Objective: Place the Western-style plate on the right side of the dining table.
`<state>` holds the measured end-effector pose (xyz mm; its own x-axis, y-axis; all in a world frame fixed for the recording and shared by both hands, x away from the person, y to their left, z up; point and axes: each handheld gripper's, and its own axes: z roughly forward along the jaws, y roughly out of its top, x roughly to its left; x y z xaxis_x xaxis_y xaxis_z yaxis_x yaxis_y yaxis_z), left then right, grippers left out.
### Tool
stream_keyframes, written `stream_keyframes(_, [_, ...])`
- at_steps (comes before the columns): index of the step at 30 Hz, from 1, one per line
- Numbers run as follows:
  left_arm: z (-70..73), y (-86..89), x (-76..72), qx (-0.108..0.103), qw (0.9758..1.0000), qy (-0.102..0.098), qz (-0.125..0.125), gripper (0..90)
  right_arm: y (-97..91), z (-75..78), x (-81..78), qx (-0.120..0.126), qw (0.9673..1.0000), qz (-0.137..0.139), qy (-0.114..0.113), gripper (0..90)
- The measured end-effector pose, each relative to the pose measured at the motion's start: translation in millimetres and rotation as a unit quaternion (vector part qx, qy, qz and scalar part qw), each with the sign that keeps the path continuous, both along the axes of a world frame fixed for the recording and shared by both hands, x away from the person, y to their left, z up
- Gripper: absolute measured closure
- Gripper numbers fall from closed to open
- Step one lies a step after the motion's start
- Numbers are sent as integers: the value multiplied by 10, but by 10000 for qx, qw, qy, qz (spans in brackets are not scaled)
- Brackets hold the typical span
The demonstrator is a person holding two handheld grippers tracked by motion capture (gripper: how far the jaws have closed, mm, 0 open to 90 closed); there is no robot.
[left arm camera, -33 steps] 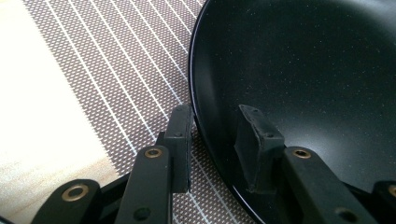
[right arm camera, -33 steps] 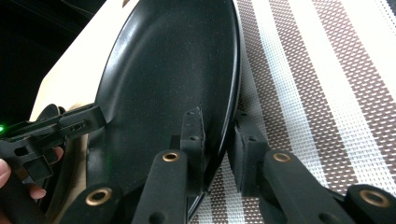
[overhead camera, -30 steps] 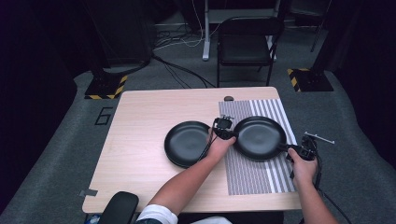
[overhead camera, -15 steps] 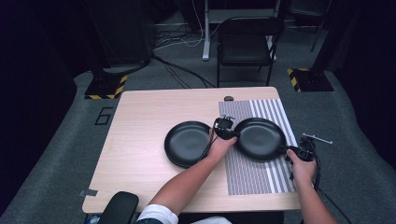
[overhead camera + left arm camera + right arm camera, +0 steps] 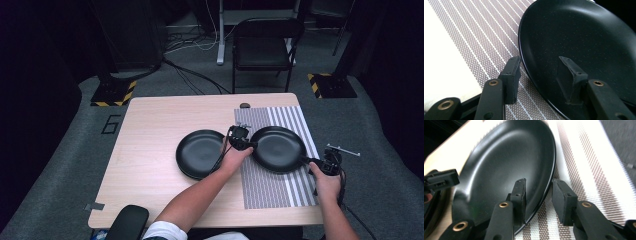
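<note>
Glossy black round plate, striped woven mat

A recording studio or lab set up for data capture: a light wooden table stands alone on grey carpet, ringed by dark, curtained-off surroundings. Beyond the table's far edge sit a black folding chair, loose cables trailing across the floor, and two stand bases edged with yellow-and-black hazard tape, one off each far corner. A number six is marked in tape on the carpet by the table's left edge, and a striped mat covers the table's right part.
</note>
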<state>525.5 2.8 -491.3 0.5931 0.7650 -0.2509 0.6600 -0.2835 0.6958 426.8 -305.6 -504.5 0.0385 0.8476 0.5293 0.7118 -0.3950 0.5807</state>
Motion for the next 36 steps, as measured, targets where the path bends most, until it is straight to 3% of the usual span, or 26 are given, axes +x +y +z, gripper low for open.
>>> stream_keyframes(6, [79, 77, -15, -66, 10000, -22, -27, 528, -53, 143, -84, -178, 9993, -1, -315, 622])
stream_keyframes(11, [169, 204, -18, -131, 9999, -92, -38, 521, 15, 241, -71, -272, 9985, 85, -474, 615])
stream_keyframes(15, [214, 301, -24, -251, 9997, -78, 26, 515, 108, 276, -43, -372, 9980, 248, -450, 592])
stream_keyframes(18, [237, 385, -39, -217, 9997, -112, 5, 511, 152, 297, -14, -422, 9976, 321, -445, 590])
stream_keyframes(29, [254, 780, -116, -201, 9997, -141, 74, 506, 305, 409, 19, -339, 9963, 613, -507, 585])
stream_keyframes(36, [295, 1063, -176, -197, 9993, -310, 93, 502, 473, 471, -42, -470, 9922, 998, -578, 581])
